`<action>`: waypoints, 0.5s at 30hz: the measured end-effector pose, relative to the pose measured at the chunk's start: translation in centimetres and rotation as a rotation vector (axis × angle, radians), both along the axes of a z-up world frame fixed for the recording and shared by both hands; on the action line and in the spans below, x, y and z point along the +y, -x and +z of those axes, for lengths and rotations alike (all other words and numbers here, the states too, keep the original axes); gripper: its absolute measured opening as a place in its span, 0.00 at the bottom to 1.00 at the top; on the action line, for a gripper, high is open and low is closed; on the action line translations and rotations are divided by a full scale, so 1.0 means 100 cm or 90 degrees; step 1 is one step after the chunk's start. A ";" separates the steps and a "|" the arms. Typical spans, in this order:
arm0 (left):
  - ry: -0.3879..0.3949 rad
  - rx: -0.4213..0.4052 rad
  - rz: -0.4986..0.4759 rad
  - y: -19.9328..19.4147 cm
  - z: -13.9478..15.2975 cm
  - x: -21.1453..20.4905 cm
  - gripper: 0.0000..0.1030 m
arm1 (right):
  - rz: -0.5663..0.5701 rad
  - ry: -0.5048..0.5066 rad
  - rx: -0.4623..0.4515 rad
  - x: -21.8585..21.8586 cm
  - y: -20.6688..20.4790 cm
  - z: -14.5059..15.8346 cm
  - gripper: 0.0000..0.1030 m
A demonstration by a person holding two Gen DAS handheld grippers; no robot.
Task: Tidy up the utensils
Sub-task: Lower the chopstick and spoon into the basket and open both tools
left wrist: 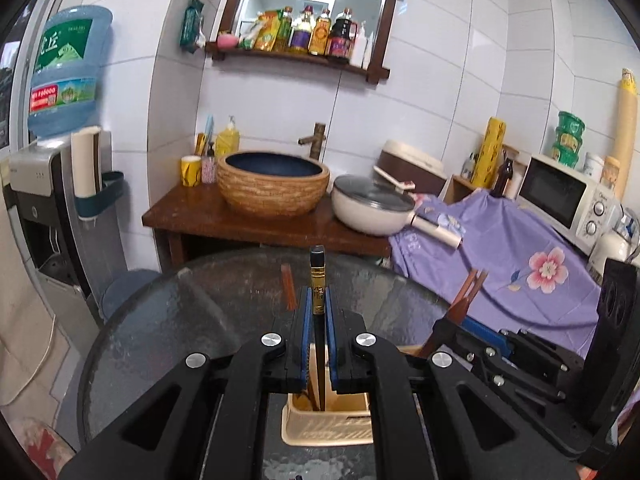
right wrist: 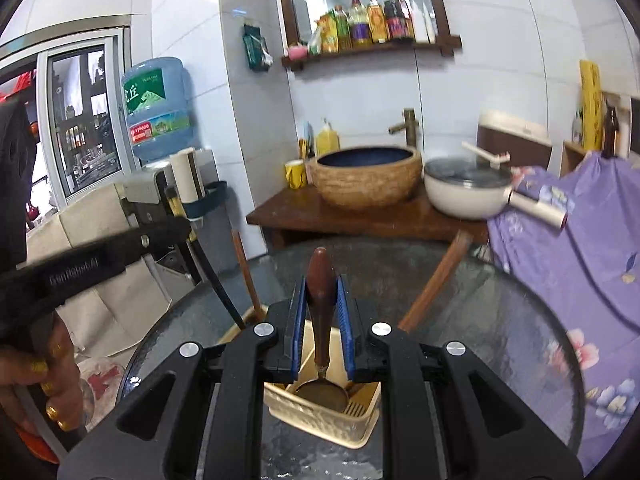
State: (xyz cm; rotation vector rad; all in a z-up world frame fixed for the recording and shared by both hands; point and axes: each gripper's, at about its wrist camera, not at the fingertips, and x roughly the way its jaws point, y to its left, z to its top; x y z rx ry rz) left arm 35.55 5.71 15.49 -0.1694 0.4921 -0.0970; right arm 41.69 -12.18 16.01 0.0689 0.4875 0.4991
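Note:
My left gripper [left wrist: 318,296] is shut on a black chopstick with a gold band [left wrist: 318,280], held upright, its lower end down in the beige slotted utensil basket [left wrist: 326,428] on the round glass table [left wrist: 168,320]. My right gripper [right wrist: 322,284] is shut on the brown wooden handle of a spoon [right wrist: 320,276]. The spoon's golden bowl [right wrist: 322,396] hangs in the same basket [right wrist: 316,420]. Brown wooden chopsticks [right wrist: 246,272] lean out of the basket to both sides. In the right wrist view the black chopstick [right wrist: 216,280] slants down from the left gripper, which a hand [right wrist: 52,380] holds.
Behind the table a wooden stand [left wrist: 240,220] carries a woven-looking basin [left wrist: 274,184] and a white lidded pan [left wrist: 372,208]. A purple flowered cloth [left wrist: 520,248] covers the right side, with a microwave [left wrist: 568,196] on it. A water dispenser [left wrist: 48,200] stands on the left.

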 end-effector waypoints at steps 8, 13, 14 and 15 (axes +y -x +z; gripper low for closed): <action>0.004 0.042 -0.001 -0.006 -0.034 0.003 0.06 | -0.004 0.018 0.003 0.005 0.002 -0.019 0.16; 0.001 0.052 -0.002 -0.009 -0.043 0.002 0.06 | -0.010 0.022 0.009 0.006 0.000 -0.024 0.16; 0.002 0.052 -0.001 -0.008 -0.043 0.001 0.06 | -0.014 0.024 0.008 0.006 0.000 -0.025 0.16; 0.001 0.051 0.001 -0.008 -0.044 0.001 0.06 | -0.015 0.024 0.008 0.005 0.001 -0.026 0.16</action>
